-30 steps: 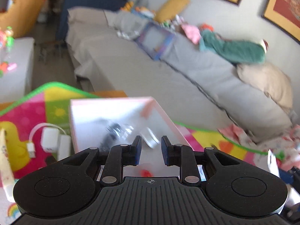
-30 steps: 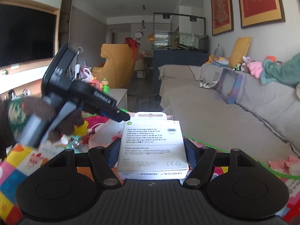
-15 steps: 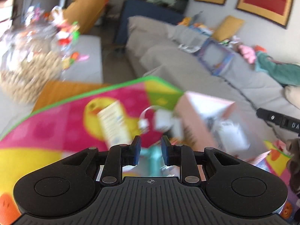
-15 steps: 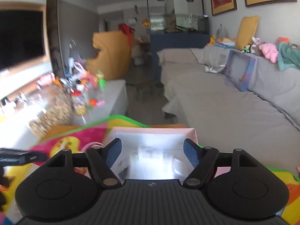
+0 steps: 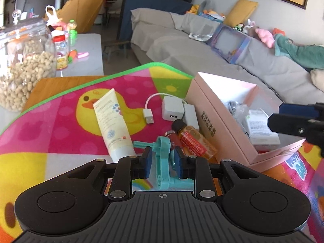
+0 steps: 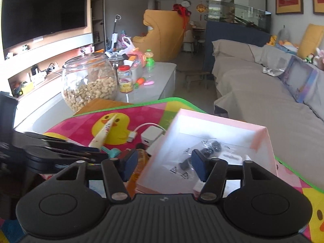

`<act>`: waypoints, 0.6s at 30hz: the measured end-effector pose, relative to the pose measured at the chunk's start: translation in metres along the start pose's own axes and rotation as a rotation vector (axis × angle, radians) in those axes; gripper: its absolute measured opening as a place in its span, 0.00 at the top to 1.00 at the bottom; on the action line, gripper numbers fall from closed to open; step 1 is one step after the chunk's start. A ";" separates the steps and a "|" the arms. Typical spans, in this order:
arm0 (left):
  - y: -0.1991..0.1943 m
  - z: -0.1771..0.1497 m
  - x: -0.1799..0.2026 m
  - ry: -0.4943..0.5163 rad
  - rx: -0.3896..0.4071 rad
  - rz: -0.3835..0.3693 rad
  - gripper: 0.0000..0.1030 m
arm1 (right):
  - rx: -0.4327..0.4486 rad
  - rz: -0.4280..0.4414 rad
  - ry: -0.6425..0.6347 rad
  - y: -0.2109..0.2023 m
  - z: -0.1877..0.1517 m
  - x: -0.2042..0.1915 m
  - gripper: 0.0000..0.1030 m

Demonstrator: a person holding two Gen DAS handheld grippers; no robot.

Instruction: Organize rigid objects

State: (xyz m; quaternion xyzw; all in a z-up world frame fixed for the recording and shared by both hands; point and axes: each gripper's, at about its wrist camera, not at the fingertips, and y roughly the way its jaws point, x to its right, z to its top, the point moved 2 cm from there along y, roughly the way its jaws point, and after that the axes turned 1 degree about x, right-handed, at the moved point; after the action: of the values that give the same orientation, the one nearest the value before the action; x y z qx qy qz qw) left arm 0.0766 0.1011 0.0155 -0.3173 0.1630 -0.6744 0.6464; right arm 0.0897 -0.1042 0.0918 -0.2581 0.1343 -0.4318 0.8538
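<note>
A pink open box (image 5: pixel 214 109) sits on the play mat and holds a white cable box (image 5: pixel 261 129) and bagged items (image 6: pixel 204 156). My left gripper (image 5: pixel 162 160) is open, its jaws on either side of a teal plastic tool (image 5: pixel 164 158) lying on the mat. Beside the tool lie an orange bottle (image 5: pixel 192 139), a red bottle (image 5: pixel 174 139), a white tube (image 5: pixel 113 123) and a white charger with cable (image 5: pixel 172 109). My right gripper (image 6: pixel 164 164) is open and empty above the box's near edge (image 6: pixel 154 166).
A glass jar of nuts (image 6: pixel 89 83) and small jars stand on a grey table (image 6: pixel 160 70) to the left. A grey sofa (image 6: pixel 273 101) runs along the right. The colourful mat (image 5: pixel 60 121) covers the work surface.
My right gripper let go of the white cable box, which now lies in the pink box. My left gripper swung left from the box and came down around the teal tool.
</note>
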 end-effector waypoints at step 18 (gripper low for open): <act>-0.041 -0.037 -0.038 0.101 -0.099 0.007 0.74 | -0.249 0.030 -0.182 0.105 0.014 -0.087 0.83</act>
State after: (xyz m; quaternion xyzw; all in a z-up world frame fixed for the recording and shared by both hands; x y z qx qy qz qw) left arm 0.0194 0.1357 0.0055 -0.3139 0.2295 -0.6783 0.6235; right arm 0.1148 0.0230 0.0458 -0.3980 0.1129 -0.3738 0.8301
